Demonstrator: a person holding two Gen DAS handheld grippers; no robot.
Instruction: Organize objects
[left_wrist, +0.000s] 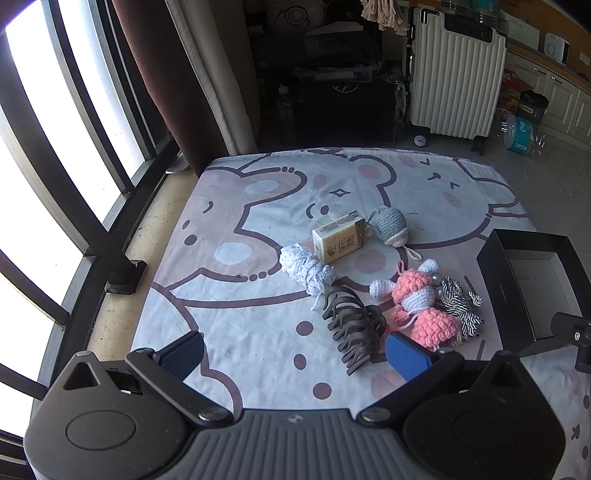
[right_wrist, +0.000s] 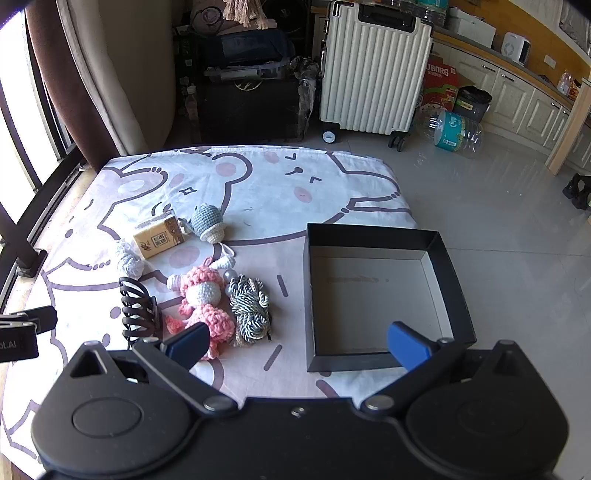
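Left gripper (left_wrist: 295, 352) above the near part of the surface (left_wrist: 236, 325), fingers (left_wrist: 406, 354) spread as wide as they go, nothing between them. Right gripper (right_wrist: 297, 343) likewise wide apart and holding nothing, hanging over the near edge of the black box (right_wrist: 458, 295).

Spread on the cartoon-print cloth (right_wrist: 266, 184), left of the box: a brown hair clip (left_wrist: 351, 328) nearest the left gripper, just beside a pink crochet doll (left_wrist: 417, 299). Touching the doll on its box side, a black-and-white cord bundle (left_wrist: 461, 306). Farther back, a small white knitted bundle (left_wrist: 306, 271) touching a tan carton (left_wrist: 340, 238), and beside the carton a grey-blue crochet piece (left_wrist: 389, 225) with a white base.

Box open-topped, pale inside, nothing visible in it, sitting at the right side of the cloth, apart from the cord bundle.

Beyond the surface: a white suitcase (right_wrist: 373, 70) standing on the tiled floor (right_wrist: 498, 206), a curtain (left_wrist: 159, 81) by the window at left.
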